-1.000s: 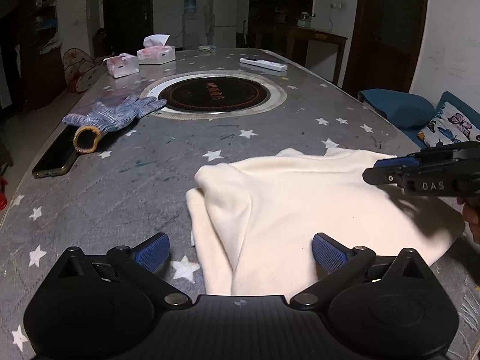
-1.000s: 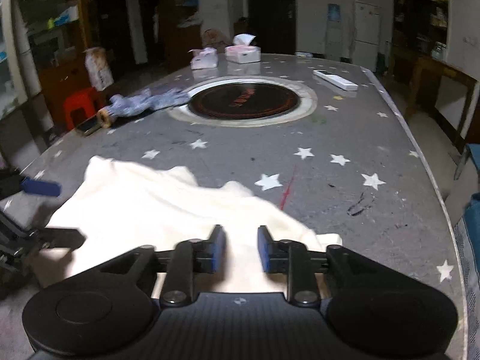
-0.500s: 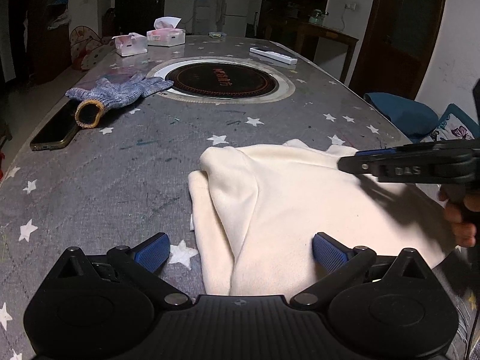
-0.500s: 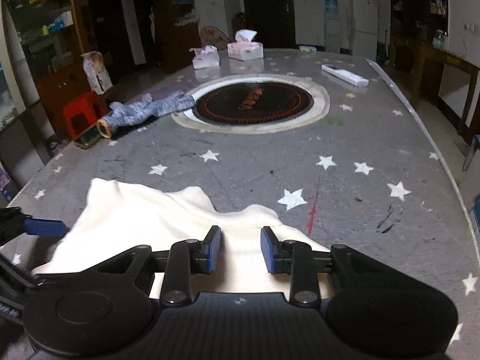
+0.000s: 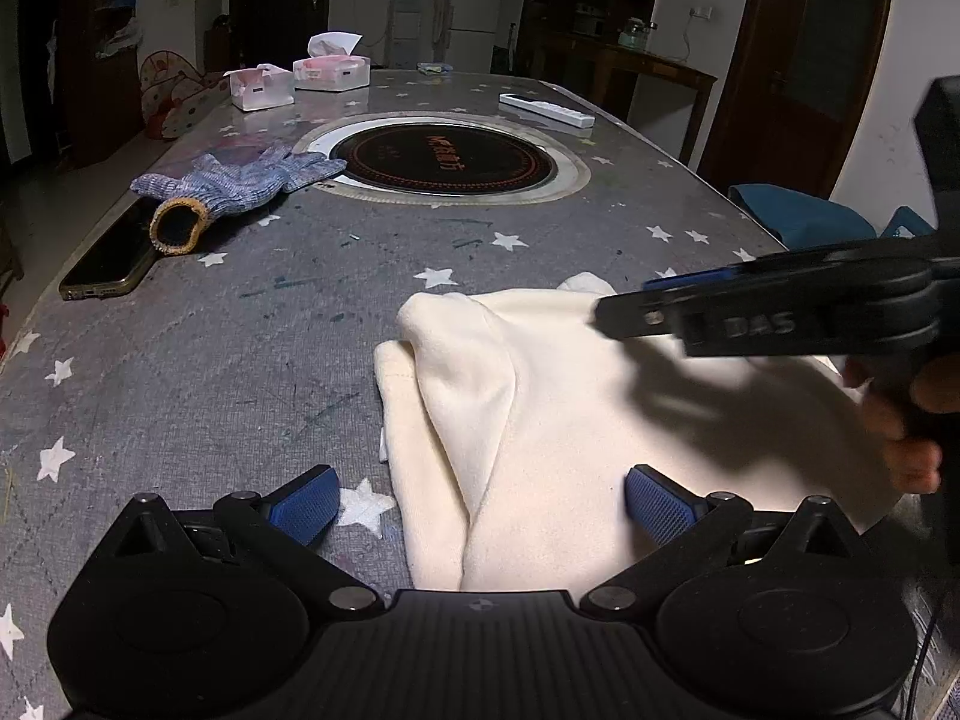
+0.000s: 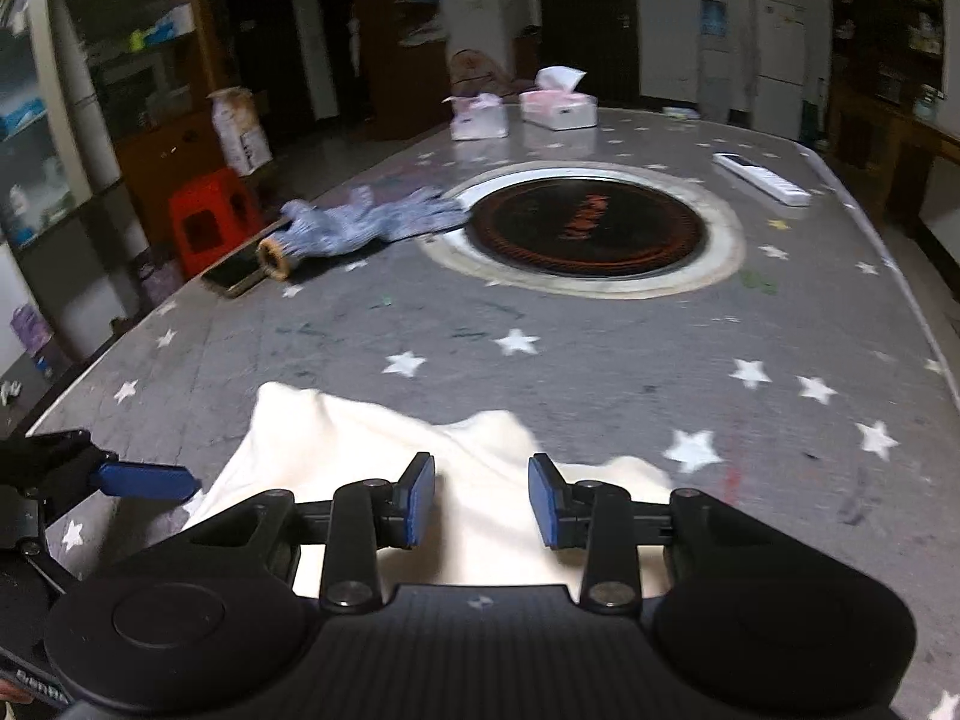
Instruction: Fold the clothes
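Garment: a cream top [image 5: 558, 414], partly folded, lies on the near end of the grey star-print table [image 5: 240, 354].
Left gripper [image 5: 480, 507]: jaws spread wide, low over the top's near edge, nothing pinched.
Right gripper [image 6: 483, 501]: jaws opening, above the cloth, pads clear of it; a hand [image 5: 900, 420] holds its handle.
Beyond: a round black hotplate [image 5: 444, 162] set in the table.
Left side: a blue knit glove [image 5: 234, 186] touching a phone [image 5: 114, 255].
Far end: two tissue boxes [image 5: 330, 69]; a white remote [image 5: 546, 110].

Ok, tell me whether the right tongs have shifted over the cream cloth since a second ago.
Yes. In the left wrist view the right tongs have slid leftward across the folded cream cloth, their jaws opening, empty.
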Tool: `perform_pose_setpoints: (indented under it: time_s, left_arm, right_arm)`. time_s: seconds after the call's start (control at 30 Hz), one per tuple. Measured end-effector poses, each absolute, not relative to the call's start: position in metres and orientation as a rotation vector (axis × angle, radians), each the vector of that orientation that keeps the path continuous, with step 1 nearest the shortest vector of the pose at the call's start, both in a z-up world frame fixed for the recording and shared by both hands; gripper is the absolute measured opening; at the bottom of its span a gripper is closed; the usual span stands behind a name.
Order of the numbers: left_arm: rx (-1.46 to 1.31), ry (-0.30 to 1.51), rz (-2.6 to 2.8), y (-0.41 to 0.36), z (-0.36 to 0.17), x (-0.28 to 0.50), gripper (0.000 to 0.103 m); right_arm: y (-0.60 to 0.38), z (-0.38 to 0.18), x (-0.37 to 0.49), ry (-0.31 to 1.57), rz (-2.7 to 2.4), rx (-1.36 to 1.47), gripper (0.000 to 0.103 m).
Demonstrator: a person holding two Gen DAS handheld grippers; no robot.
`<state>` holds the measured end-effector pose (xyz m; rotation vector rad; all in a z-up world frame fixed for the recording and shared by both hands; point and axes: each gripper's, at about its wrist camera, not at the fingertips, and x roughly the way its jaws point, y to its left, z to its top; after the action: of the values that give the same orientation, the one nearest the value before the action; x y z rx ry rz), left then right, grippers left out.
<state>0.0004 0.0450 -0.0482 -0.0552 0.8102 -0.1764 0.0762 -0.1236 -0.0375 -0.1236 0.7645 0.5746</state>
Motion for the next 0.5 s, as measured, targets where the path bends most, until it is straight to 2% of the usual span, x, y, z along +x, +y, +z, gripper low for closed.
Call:
perform_pose_setpoints:
  time_s: [0.27, 0.5]
  left_arm:
    - [-0.055, 0.809, -0.177, 0.044, -0.049, 0.000, 0.103]
    - [-0.056, 0.820, -0.175, 0.045, -0.047, -0.001, 0.103]
  right_arm:
    - [-0.110, -0.048, 0.092, 0.784, 0.565, -0.138, 0.040]
    - [-0.112, -0.025, 0.078, 0.755, 0.607, -0.142, 0.041]
